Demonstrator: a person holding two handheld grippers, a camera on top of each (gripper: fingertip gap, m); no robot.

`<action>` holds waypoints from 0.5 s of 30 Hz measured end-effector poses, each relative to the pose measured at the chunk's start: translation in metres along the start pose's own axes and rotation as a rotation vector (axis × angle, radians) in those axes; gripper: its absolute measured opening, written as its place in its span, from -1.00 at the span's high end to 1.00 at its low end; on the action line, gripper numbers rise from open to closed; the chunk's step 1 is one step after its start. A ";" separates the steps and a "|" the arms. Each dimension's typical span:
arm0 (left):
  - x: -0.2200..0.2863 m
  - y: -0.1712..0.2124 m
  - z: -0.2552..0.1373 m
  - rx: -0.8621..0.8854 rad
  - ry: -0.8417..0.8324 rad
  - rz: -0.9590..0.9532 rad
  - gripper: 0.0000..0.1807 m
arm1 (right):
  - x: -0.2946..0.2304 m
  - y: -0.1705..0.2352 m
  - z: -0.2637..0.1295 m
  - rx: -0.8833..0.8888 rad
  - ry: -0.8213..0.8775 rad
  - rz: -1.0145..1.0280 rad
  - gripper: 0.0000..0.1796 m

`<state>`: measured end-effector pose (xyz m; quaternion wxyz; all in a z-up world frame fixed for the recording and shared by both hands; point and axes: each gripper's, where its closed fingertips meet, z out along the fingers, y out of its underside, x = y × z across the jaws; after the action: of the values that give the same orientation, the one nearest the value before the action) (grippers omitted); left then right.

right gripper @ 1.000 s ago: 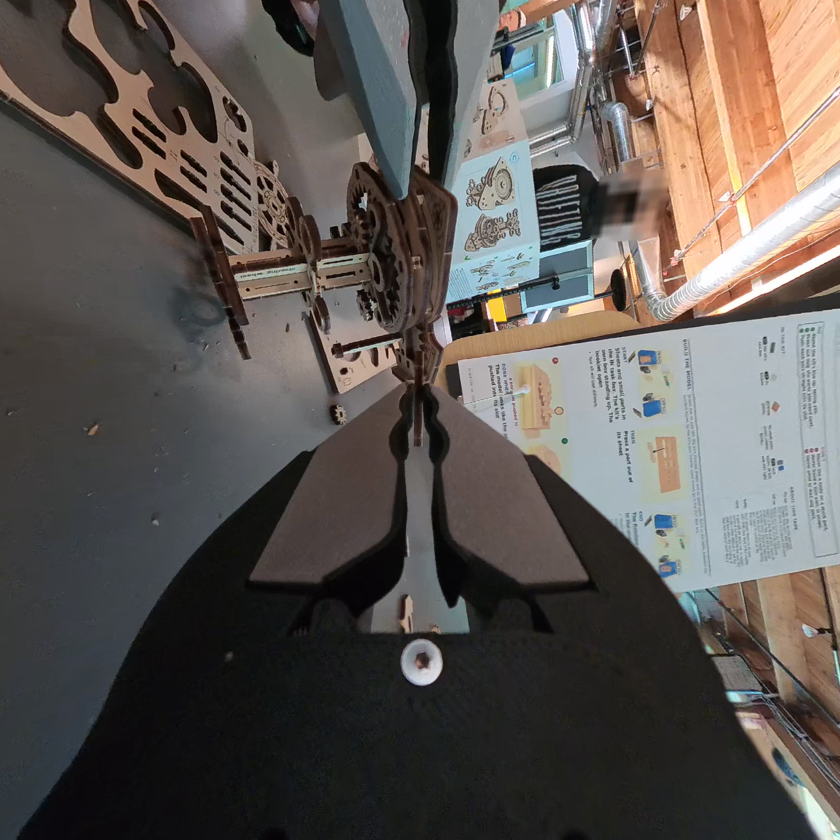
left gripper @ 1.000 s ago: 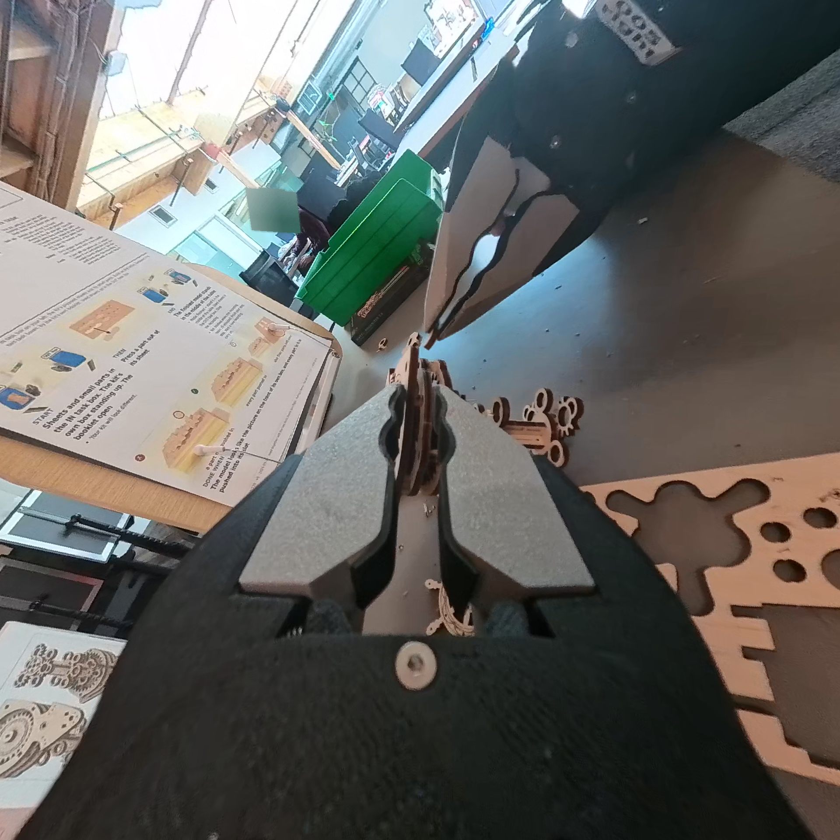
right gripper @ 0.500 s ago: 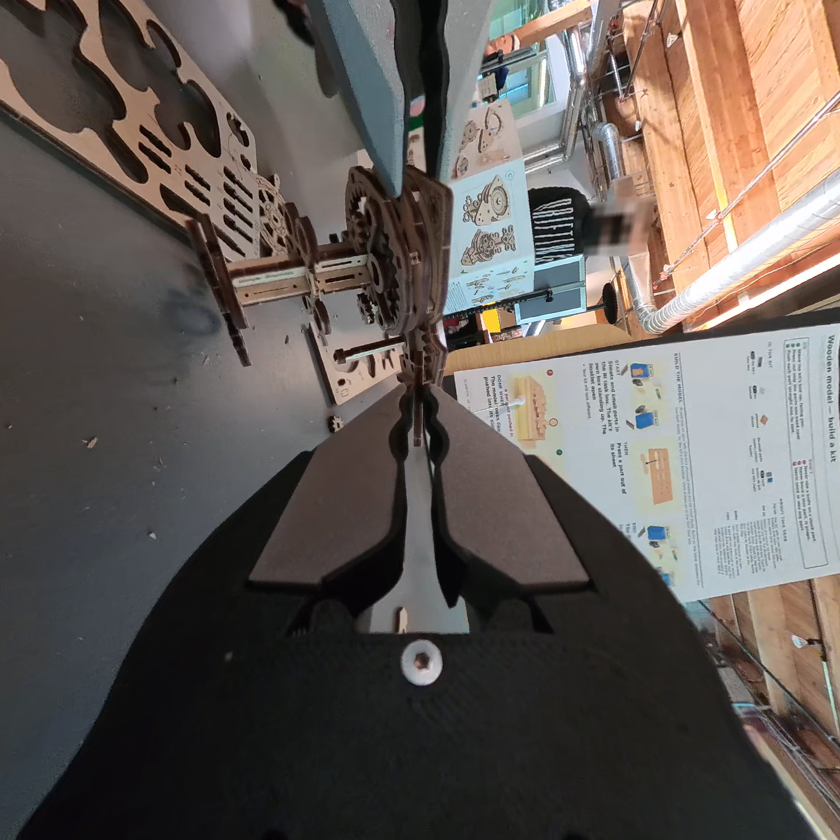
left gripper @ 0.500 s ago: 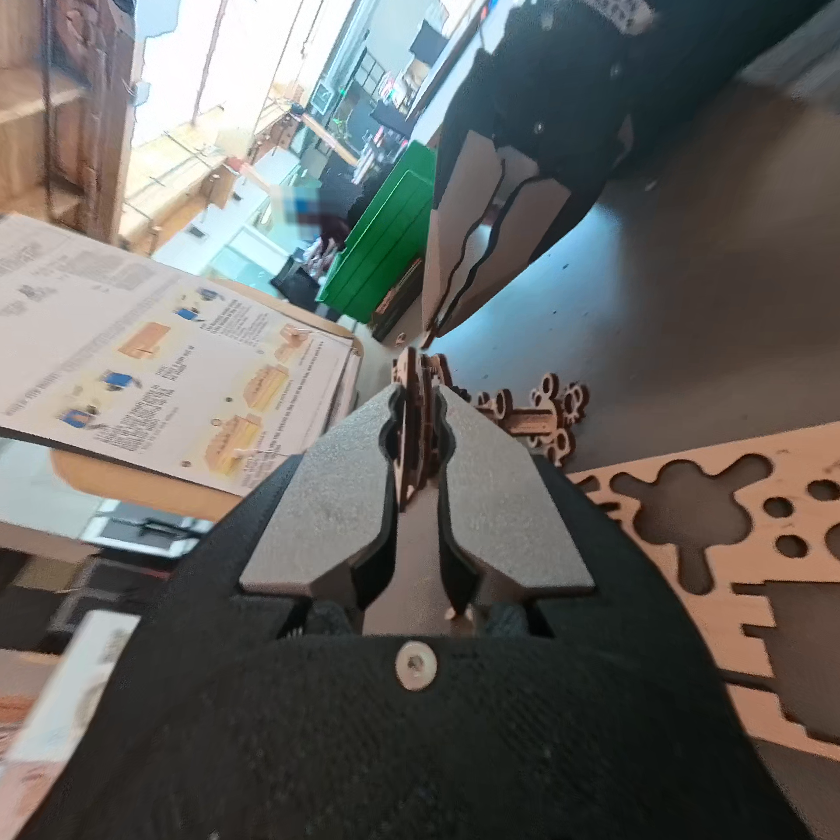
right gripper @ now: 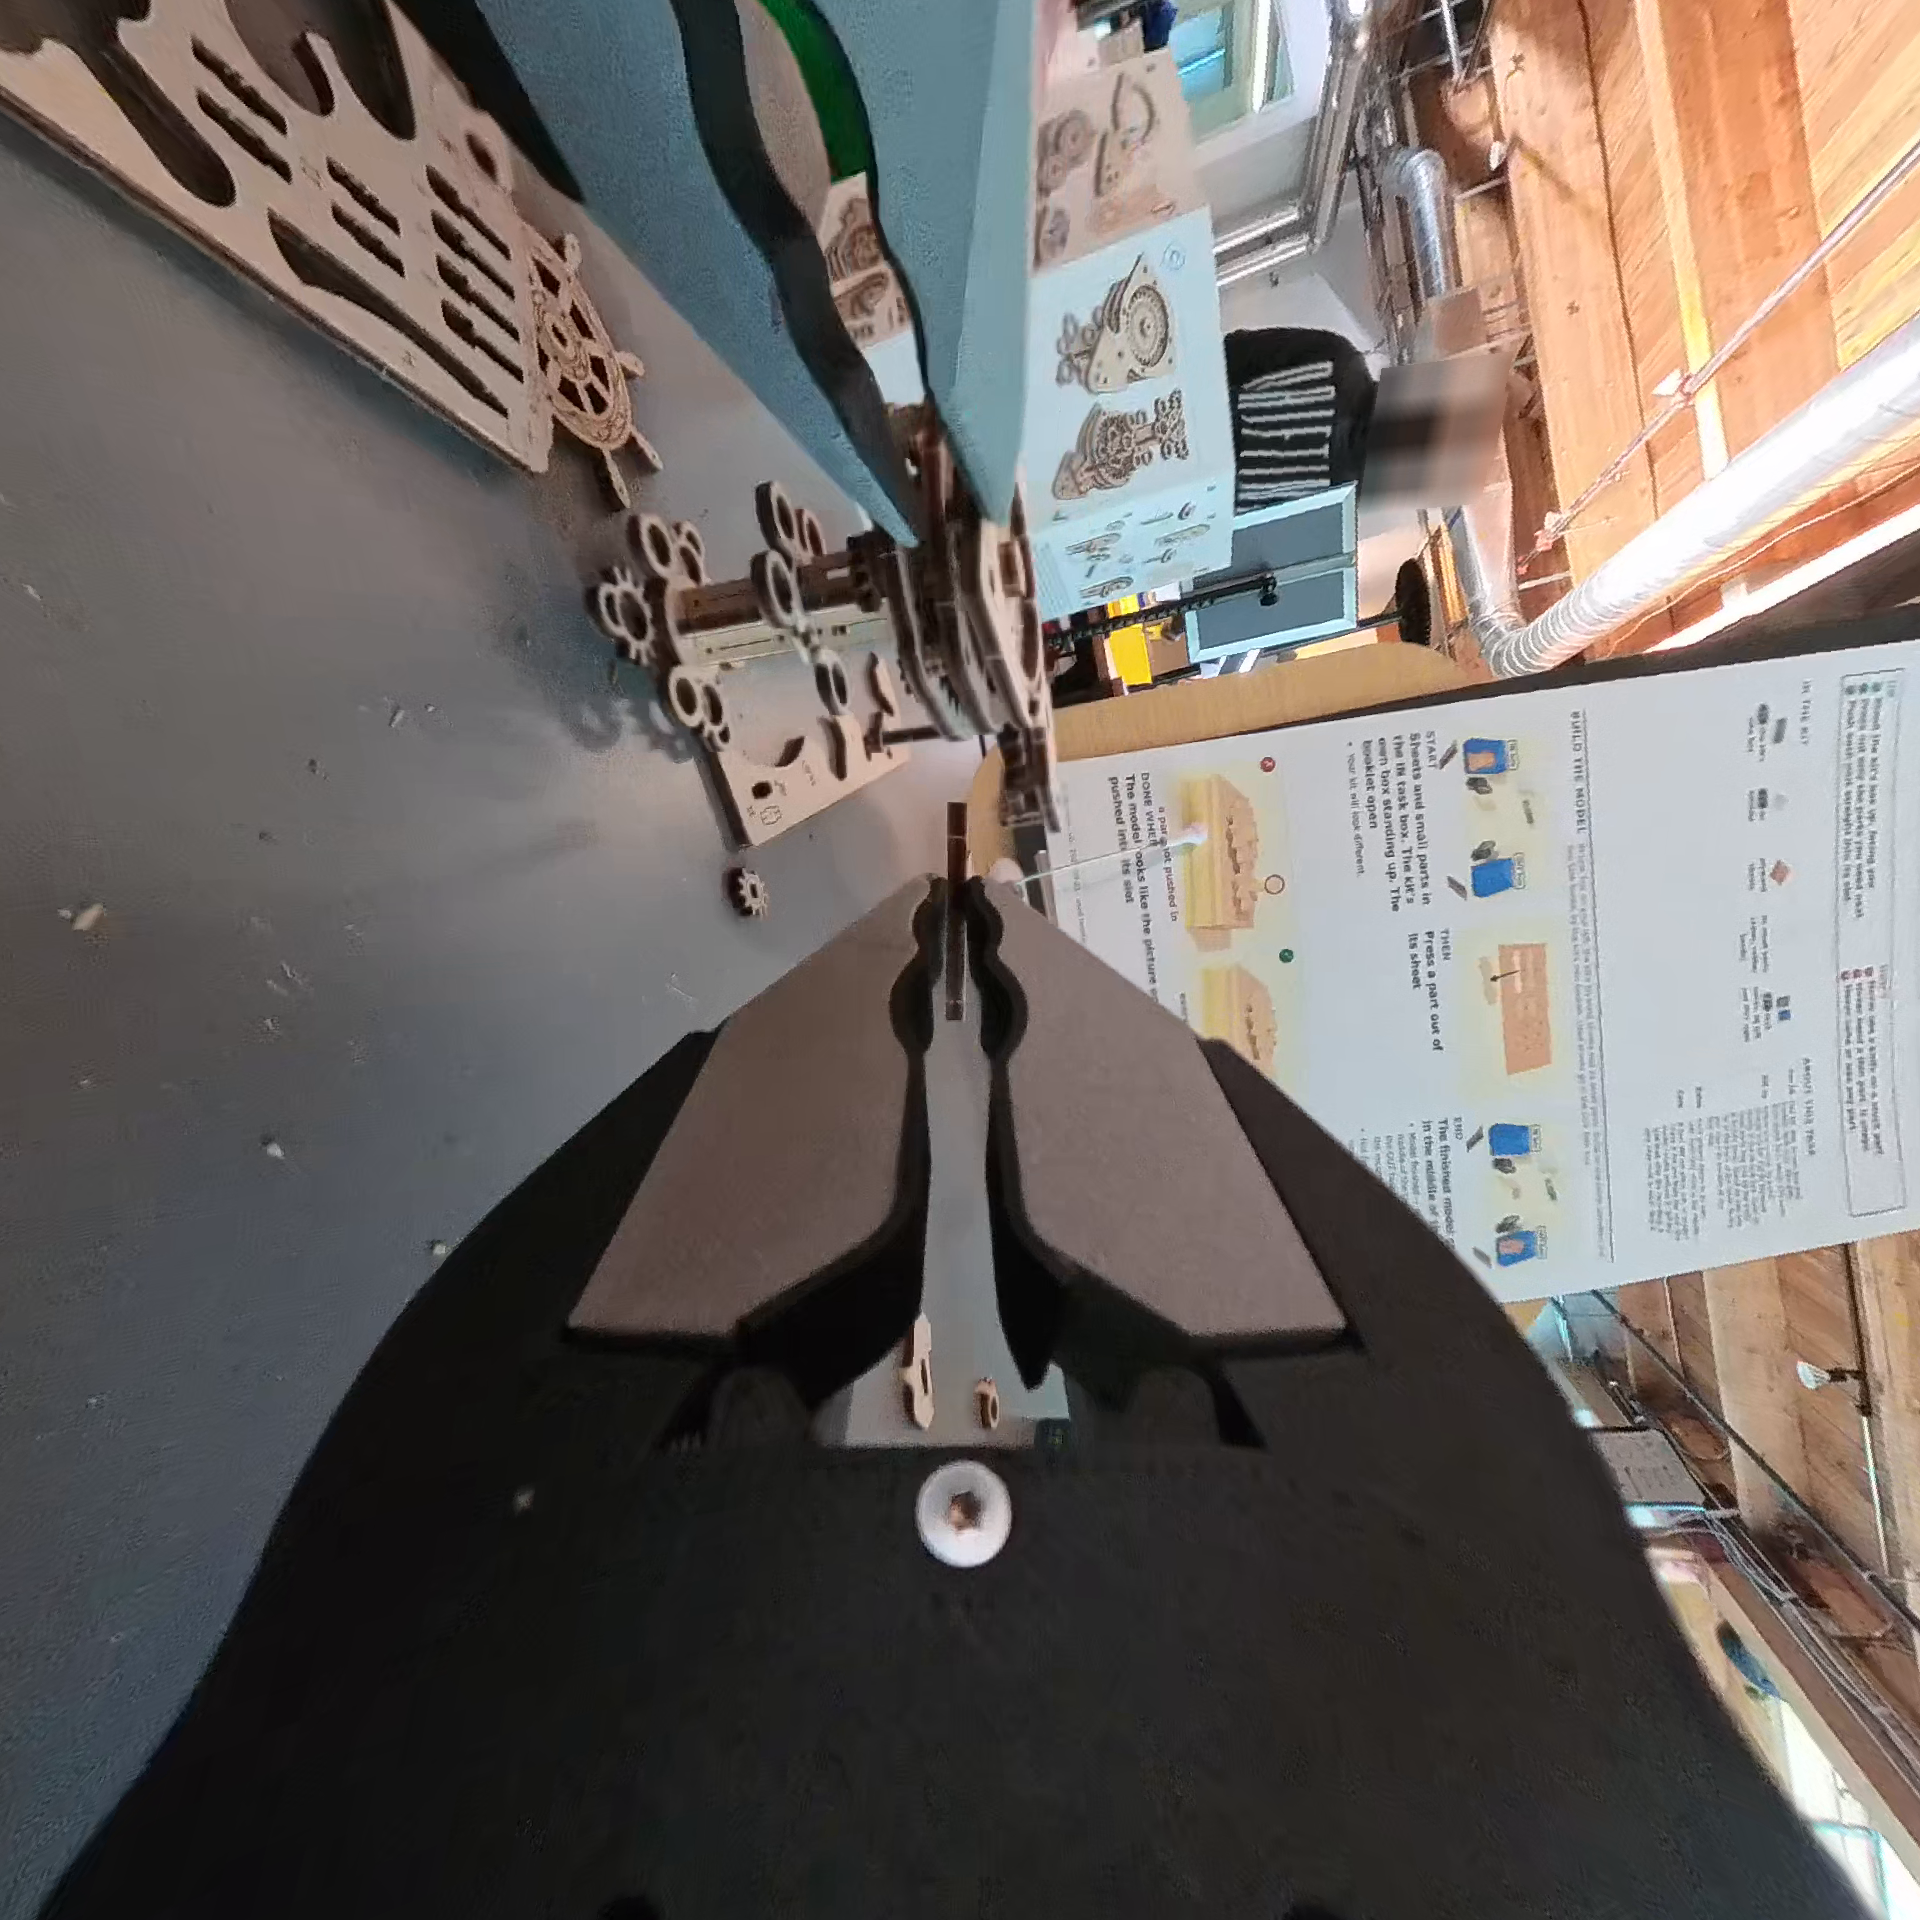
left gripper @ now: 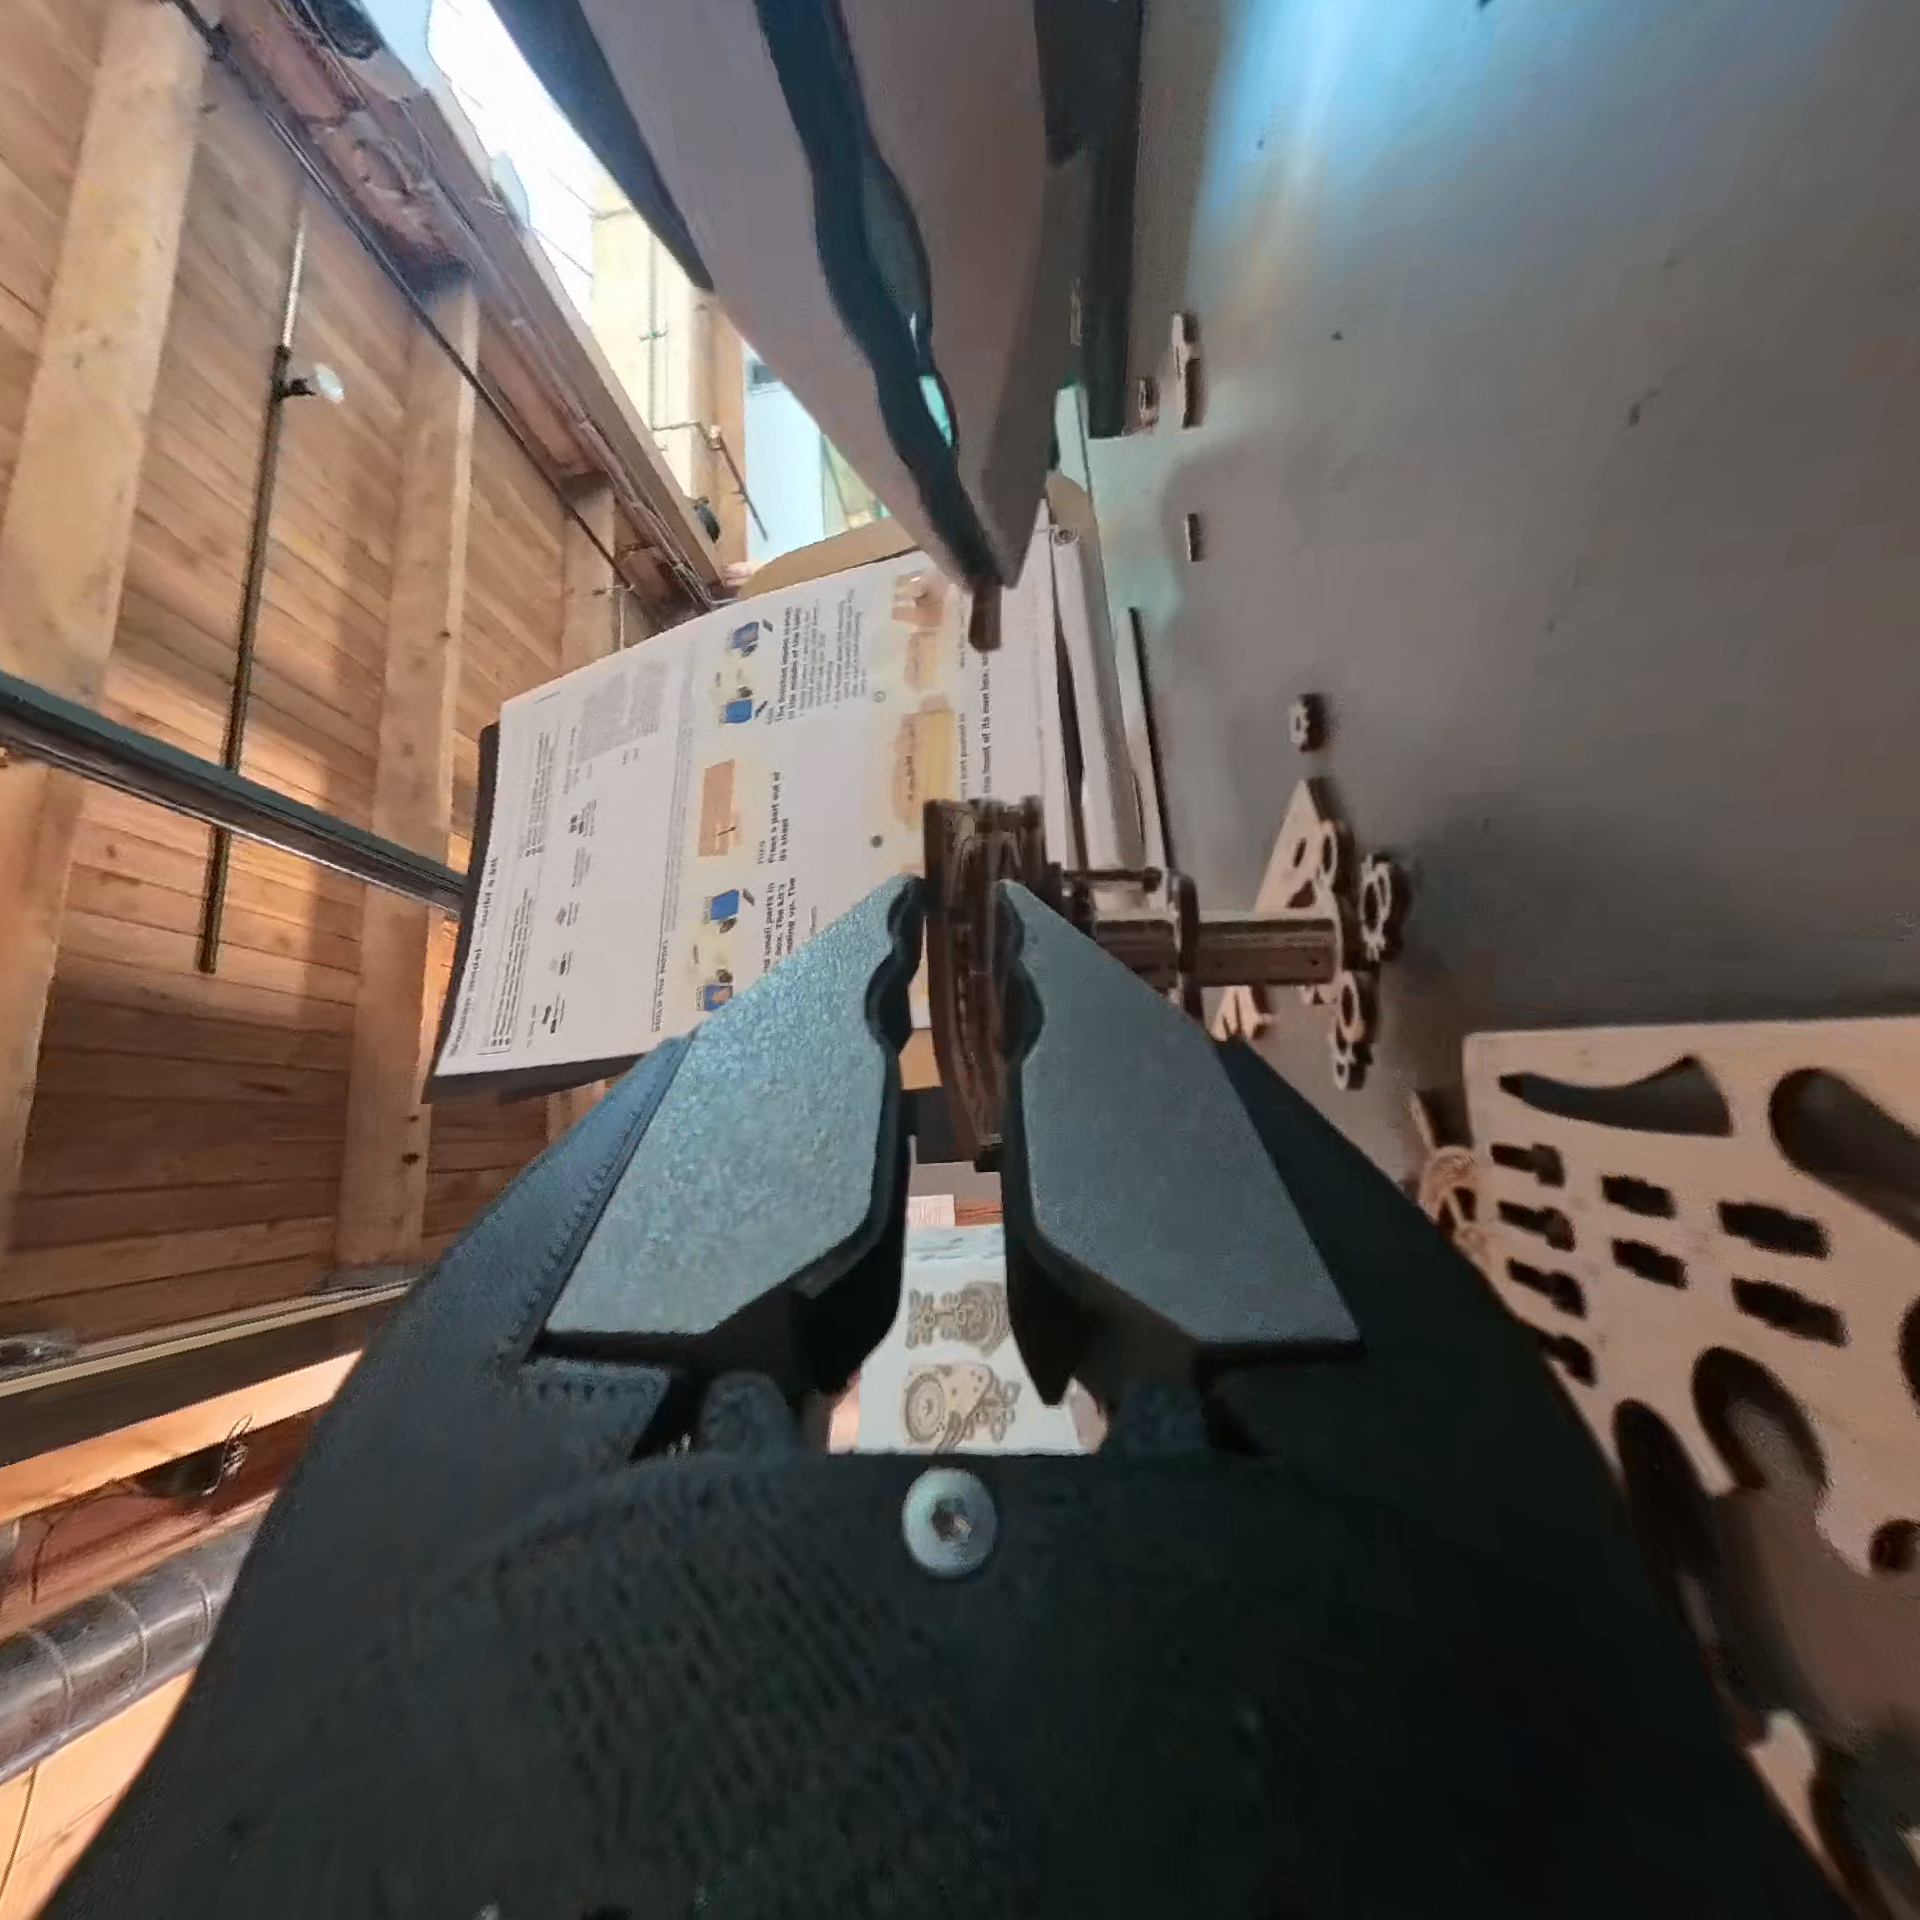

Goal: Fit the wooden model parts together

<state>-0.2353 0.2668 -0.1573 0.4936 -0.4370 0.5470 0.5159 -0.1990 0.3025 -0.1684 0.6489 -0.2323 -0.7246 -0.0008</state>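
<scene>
My left gripper (left gripper: 961, 920) is shut on the dark gear stack of the wooden model (left gripper: 977, 935). The model's axle runs right to flower-shaped end plates (left gripper: 1351, 935) near the grey table. In the right wrist view the left gripper comes down from the top and holds the model (right gripper: 935, 634). My right gripper (right gripper: 953, 896) is shut on a small thin wooden piece (right gripper: 954, 862), held edge-on just below the model with a small gap. In the left wrist view the right gripper's fingers (left gripper: 831, 312) reach in from above with that piece (left gripper: 983, 619) at their tip.
A punched-out plywood sheet (left gripper: 1683, 1247) lies on the grey table (right gripper: 260, 831). A small plywood panel (right gripper: 810, 774), a loose gear (right gripper: 746, 890) and a wheel-shaped part (right gripper: 582, 353) lie near it. An instruction sheet (right gripper: 1507, 987) stands behind. A person (right gripper: 1288, 416) stands far off. About 6 cm separates my left fingertips from my right.
The left gripper has rolled and lifted, turning the model so its axle points at the table. The right gripper's small piece, which met the model's edge before, now sits slightly apart from it.
</scene>
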 end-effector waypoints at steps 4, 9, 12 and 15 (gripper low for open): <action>0.002 -0.012 -0.004 0.038 0.003 -0.060 0.89 | -0.004 0.000 0.000 -0.002 -0.007 -0.015 1.00; 0.004 -0.019 -0.020 0.138 0.005 -0.119 0.90 | -0.007 -0.002 0.001 -0.006 -0.007 -0.053 1.00; 0.006 -0.021 -0.029 0.212 -0.024 -0.043 0.90 | -0.008 -0.001 0.001 -0.006 -0.014 -0.050 1.00; 0.005 -0.023 -0.036 0.286 -0.030 -0.043 0.90 | -0.007 0.003 0.002 -0.012 -0.016 -0.049 1.00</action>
<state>-0.2164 0.2286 -0.1666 0.5701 -0.3660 0.5980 0.4283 -0.1999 0.3033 -0.1763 0.6414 -0.2183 -0.7352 -0.0192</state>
